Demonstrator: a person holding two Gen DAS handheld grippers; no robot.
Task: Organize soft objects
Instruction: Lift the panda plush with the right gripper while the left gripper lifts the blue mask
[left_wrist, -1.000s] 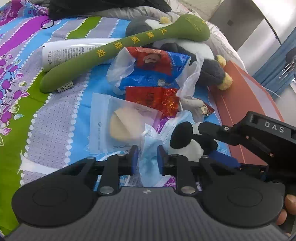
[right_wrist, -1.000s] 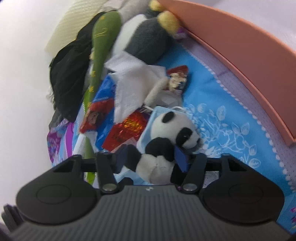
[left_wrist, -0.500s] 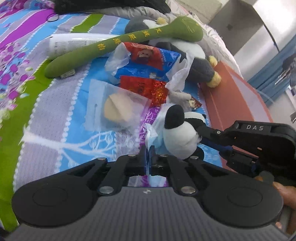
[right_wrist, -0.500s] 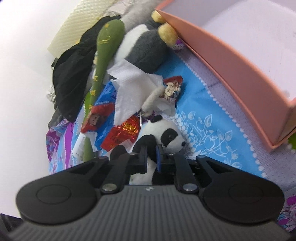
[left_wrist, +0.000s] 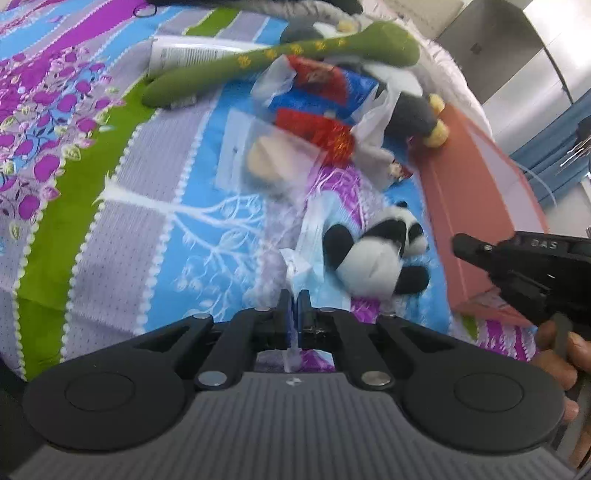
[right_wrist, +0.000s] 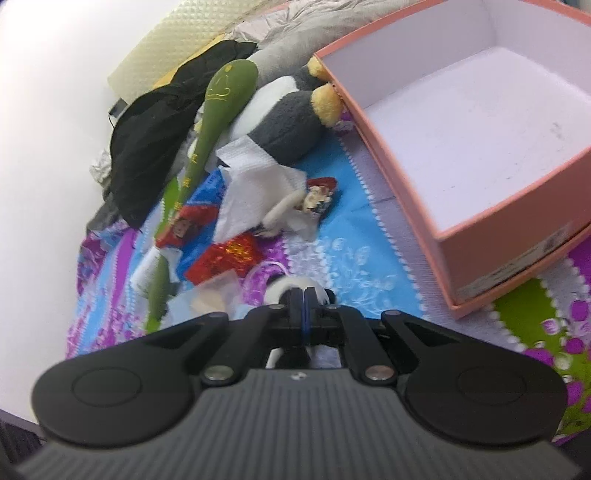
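The left gripper (left_wrist: 294, 301) has its fingers pressed together on a thin edge of the light-blue face mask (left_wrist: 308, 254), which lies on the patterned bedsheet (left_wrist: 155, 206) directly ahead of the fingertips. The panda plush (left_wrist: 376, 258) lies on the bedsheet touching the right side of the face mask, between the mask and the pink box (left_wrist: 476, 206). In the left wrist view, the right gripper (right_wrist: 302, 301) appears to the right of the panda plush, apart from it; in the right wrist view, its fingers are pressed together with the plush showing just past and below the fingertips, and whether any part of the plush is pinched cannot be told. The pink box (right_wrist: 480, 140) stands open to the right of the panda plush, its white interior visible. Beyond the panda plush lie a clear bag with a pale object (left_wrist: 273, 158), a red foil packet (left_wrist: 317, 133), a blue and red snack bag (left_wrist: 332, 85), white tissue (right_wrist: 255, 184), a long green plush (left_wrist: 280, 62) and a grey and white plush (right_wrist: 280, 118).
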